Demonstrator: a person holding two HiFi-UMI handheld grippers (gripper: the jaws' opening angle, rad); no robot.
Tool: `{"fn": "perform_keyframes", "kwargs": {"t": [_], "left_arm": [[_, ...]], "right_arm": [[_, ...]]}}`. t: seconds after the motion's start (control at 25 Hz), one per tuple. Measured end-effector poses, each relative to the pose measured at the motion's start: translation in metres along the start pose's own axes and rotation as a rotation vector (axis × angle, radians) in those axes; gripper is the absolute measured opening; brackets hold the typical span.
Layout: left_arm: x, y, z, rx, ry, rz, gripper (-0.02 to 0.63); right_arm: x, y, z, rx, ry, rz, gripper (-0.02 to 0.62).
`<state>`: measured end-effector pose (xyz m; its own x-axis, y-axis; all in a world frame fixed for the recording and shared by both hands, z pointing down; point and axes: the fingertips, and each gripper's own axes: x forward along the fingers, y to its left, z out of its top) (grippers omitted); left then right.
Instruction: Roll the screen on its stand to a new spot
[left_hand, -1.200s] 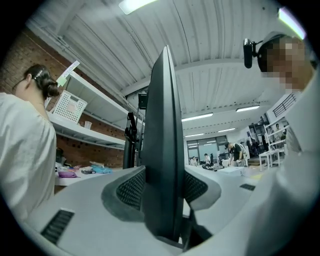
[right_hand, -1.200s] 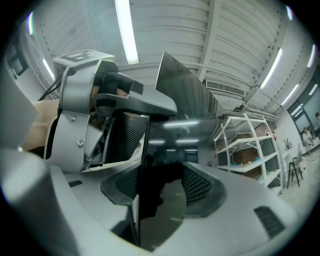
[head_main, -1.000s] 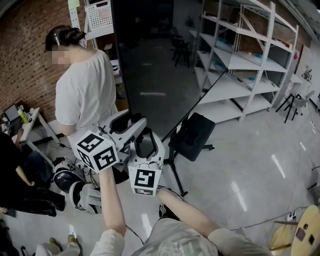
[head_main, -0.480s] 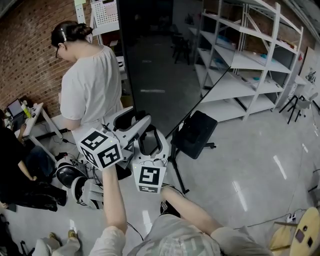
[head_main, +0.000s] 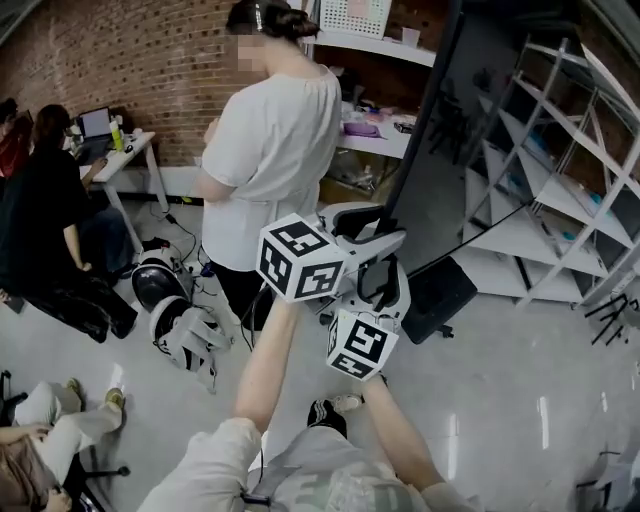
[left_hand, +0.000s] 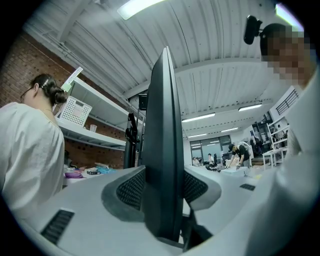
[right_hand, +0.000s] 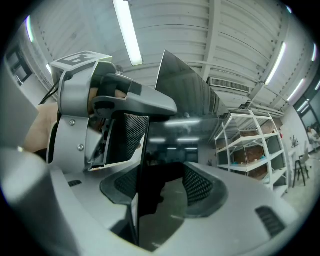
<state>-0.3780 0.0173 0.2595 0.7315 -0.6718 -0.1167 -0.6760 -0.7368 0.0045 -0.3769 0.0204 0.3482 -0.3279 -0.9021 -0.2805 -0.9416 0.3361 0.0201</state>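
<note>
Black screen (left_hand: 162, 110) clamped in left gripper (left_hand: 164, 189)

A standing person (head_main: 265, 150) blocks the way just left of the screen (head_main: 440, 150). Gear (head_main: 185, 335) clutters the floor's left side, and white shelving (head_main: 590, 250) closes off the right. Only the floor (head_main: 520, 400) at lower right lies open.

Bright, even indoor light from a ceiling tube (right_hand: 127, 35) high above the jaws. Pale streaks of glare on the glossy floor (head_main: 545, 425), below and right of the jaws. Mirrored lamps across the dark screen (right_hand: 170, 135) between the jaws. Strong fisheye bending and black corners in both gripper views. Jaws nearest the lens soft, out of focus. Only faint shadows.
</note>
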Motion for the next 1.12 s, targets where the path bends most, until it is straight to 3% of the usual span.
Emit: {"fn": "perform_keyframes", "kwargs": {"t": [0.16,0.48,0.56,0.68,0.76,0.88,1.0,1.12], "left_arm": [[-0.019,0.013,0.002,0.007,-0.004,0.009,0.207],[-0.031,0.013,-0.005,0.006,-0.022,0.056,0.183],[-0.034,0.011,-0.007,0.004,-0.035,0.097,0.169],[-0.049,0.012,-0.007,-0.01,-0.076,0.207,0.141],[-0.067,0.008,0.002,0.012,-0.131,0.326,0.101],[-0.088,-0.017,0.038,0.122,-0.261,0.478,0.043],[-0.087,-0.046,0.074,0.214,-0.345,0.511,0.037],[-0.071,-0.073,0.081,0.254,-0.353,0.488,0.035]], "right_arm": [[0.006,0.022,-0.001,-0.004,-0.004,0.01,0.25],[0.002,0.027,-0.006,0.025,0.036,0.029,0.25],[-0.009,0.031,-0.002,0.069,0.05,0.092,0.231],[-0.025,0.043,0.009,0.069,0.053,0.25,0.113],[-0.034,0.039,0.029,0.079,0.025,0.31,0.065],[-0.042,0.012,0.077,0.127,-0.044,0.318,0.044],[-0.05,-0.02,0.128,0.11,-0.129,0.295,0.041],[-0.067,-0.046,0.159,0.037,-0.183,0.268,0.04]]}}
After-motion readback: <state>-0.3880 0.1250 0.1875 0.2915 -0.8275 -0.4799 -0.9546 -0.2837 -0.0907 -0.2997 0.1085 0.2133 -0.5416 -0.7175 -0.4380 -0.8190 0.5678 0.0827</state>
